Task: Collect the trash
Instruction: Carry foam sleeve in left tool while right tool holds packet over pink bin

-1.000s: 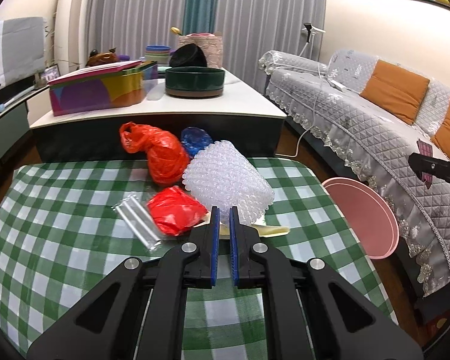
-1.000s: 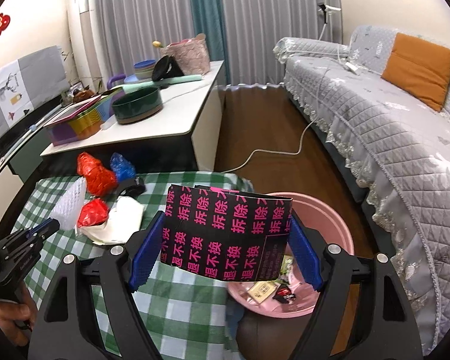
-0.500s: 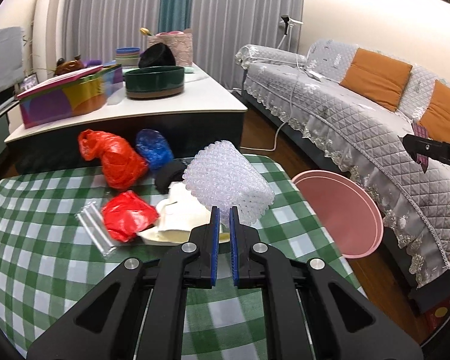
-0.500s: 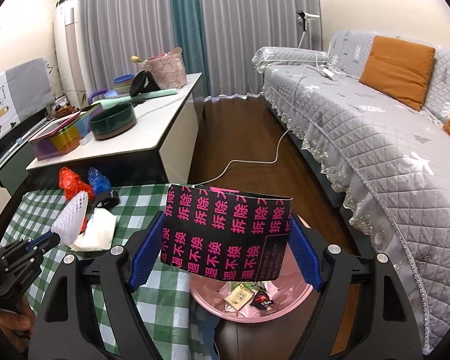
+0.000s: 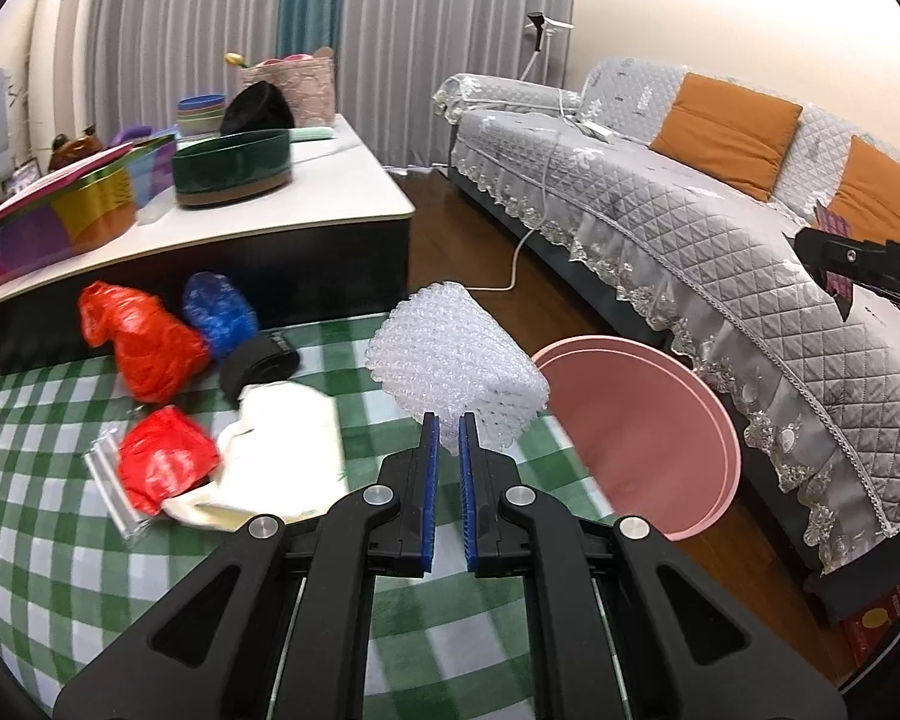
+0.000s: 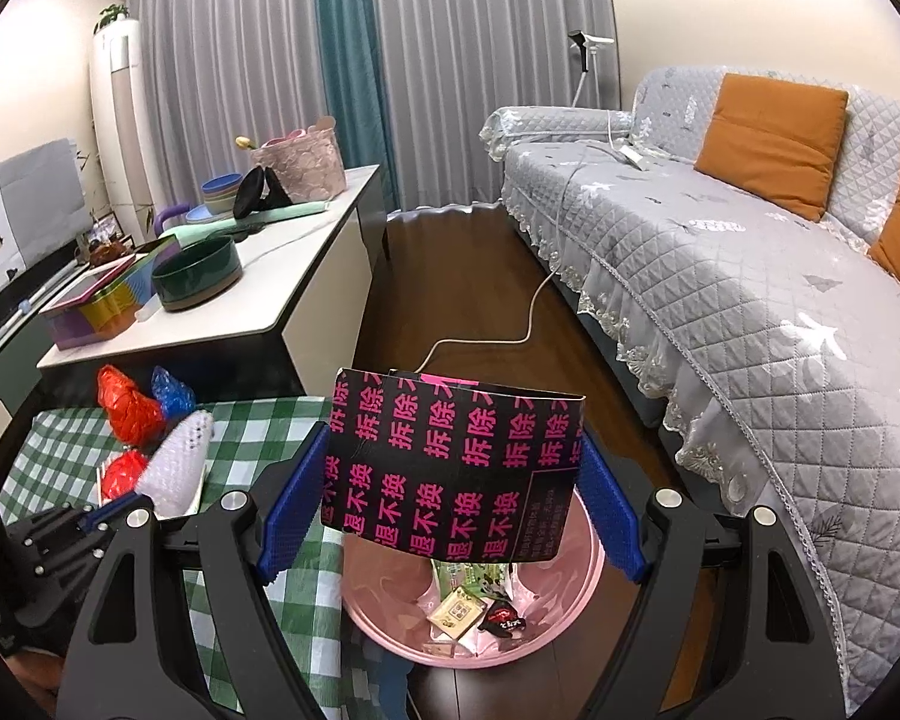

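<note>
Left gripper (image 5: 445, 432) pinched tight on a roll of bubble wrap (image 5: 456, 372), blue pads pressed on its lower edge, roll lifted clear of the green checked tablecloth (image 5: 60, 540) and hanging just short of the pink bin (image 5: 678, 456). Right gripper (image 6: 450, 492) spread wide yet clamped on a black box printed with pink characters (image 6: 456, 462), 1 blue pad against each short side, box held directly above the bin's open mouth. Inside the bin, a few wrappers (image 6: 480, 606) lying on the bottom. Bin standing on the dark wood floor just beside the tablecloth's edge, with the grey quilted sofa (image 6: 750, 276) on its other side. Left on the cloth, well apart from the bin: 2 red plastic bags (image 5: 144, 342), 1 blue bag (image 5: 219, 312), a black roll (image 5: 258, 360), a cream-white crumpled bag (image 5: 282, 450) and a clear plastic strip (image 5: 108, 480). Smaller red bag lying partly on the clear strip and touching the cream bag. Beyond the cloth, farther from the bin, a white-topped table (image 5: 306, 210) bearing a dark green round dish (image 5: 231, 165) and a multicoloured tin (image 5: 60, 216).
</note>
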